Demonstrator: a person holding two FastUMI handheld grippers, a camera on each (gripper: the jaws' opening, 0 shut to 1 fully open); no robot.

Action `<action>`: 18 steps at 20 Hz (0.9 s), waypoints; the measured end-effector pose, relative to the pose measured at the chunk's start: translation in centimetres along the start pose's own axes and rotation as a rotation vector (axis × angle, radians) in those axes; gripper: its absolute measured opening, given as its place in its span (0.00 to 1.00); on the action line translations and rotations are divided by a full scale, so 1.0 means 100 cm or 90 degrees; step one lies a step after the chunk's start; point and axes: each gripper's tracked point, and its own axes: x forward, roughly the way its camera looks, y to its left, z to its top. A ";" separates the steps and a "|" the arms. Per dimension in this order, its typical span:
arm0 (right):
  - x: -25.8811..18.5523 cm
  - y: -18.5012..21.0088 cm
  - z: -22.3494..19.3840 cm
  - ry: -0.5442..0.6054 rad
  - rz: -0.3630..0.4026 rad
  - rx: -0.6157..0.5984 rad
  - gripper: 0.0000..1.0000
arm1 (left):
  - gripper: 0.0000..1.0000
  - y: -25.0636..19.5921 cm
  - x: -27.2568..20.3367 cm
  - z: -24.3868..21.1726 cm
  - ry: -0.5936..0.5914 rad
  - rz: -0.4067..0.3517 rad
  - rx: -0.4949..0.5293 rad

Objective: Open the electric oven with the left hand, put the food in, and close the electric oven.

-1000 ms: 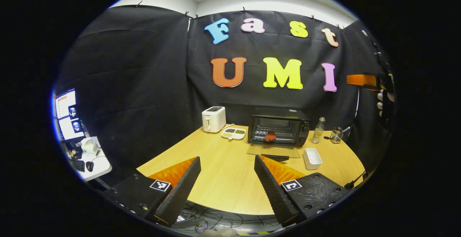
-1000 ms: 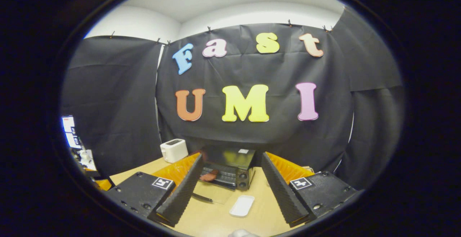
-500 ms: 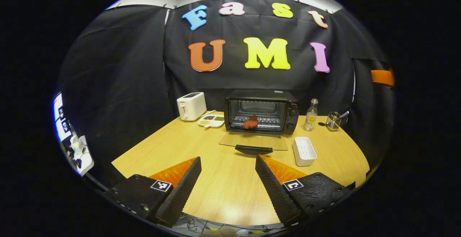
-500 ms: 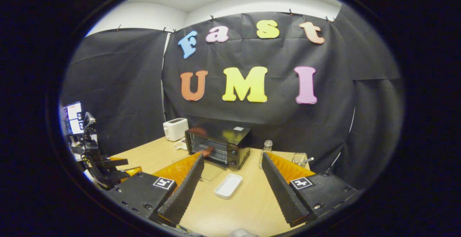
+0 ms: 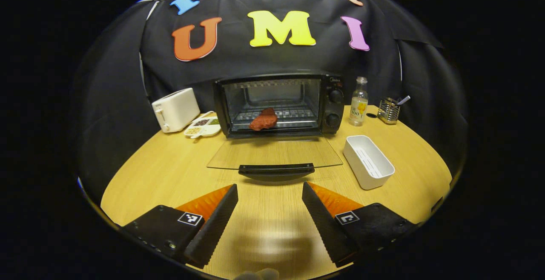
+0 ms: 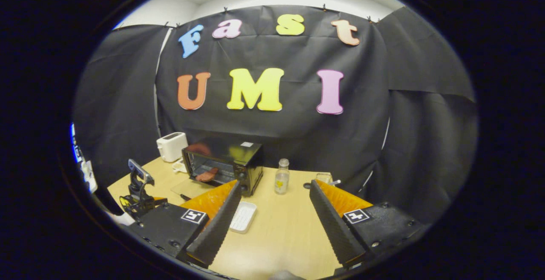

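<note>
Your left gripper (image 5: 269, 216) has its fingers apart, just before the oven (image 5: 279, 105) door handle (image 5: 276, 170). The food (image 5: 263, 119) lies inside the oven. Your right gripper (image 6: 272, 216) is also spread, empty.

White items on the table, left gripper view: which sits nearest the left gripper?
The white rectangular tray, empty, right of the open glass oven door. The white toaster and white divided snack dish sit farther back beside the black oven.
</note>
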 end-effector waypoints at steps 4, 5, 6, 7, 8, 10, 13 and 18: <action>-0.004 0.005 -0.005 0.027 -0.067 0.008 1.00 | 0.97 -0.007 0.043 -0.013 0.021 -0.037 0.007; -0.006 0.007 -0.009 0.035 -0.078 0.005 1.00 | 0.97 -0.005 0.051 -0.015 0.024 -0.040 0.007; -0.008 0.010 -0.012 0.041 -0.090 0.001 1.00 | 0.97 -0.004 0.059 -0.018 0.029 -0.041 0.007; -0.008 0.011 -0.013 0.046 -0.098 -0.003 1.00 | 0.97 -0.001 0.066 -0.019 0.029 -0.044 0.008; -0.009 0.013 -0.015 0.050 -0.106 -0.006 1.00 | 0.97 0.001 0.071 -0.020 0.030 -0.042 0.011; -0.011 0.016 -0.015 0.056 -0.119 -0.005 1.00 | 0.97 0.008 0.076 -0.025 0.040 -0.043 0.011; -0.012 0.018 -0.016 0.056 -0.133 0.000 1.00 | 0.98 0.009 0.077 -0.024 0.041 -0.047 0.014; -0.013 0.022 -0.016 0.051 -0.142 0.016 1.00 | 0.97 0.011 0.071 -0.011 0.027 -0.048 0.011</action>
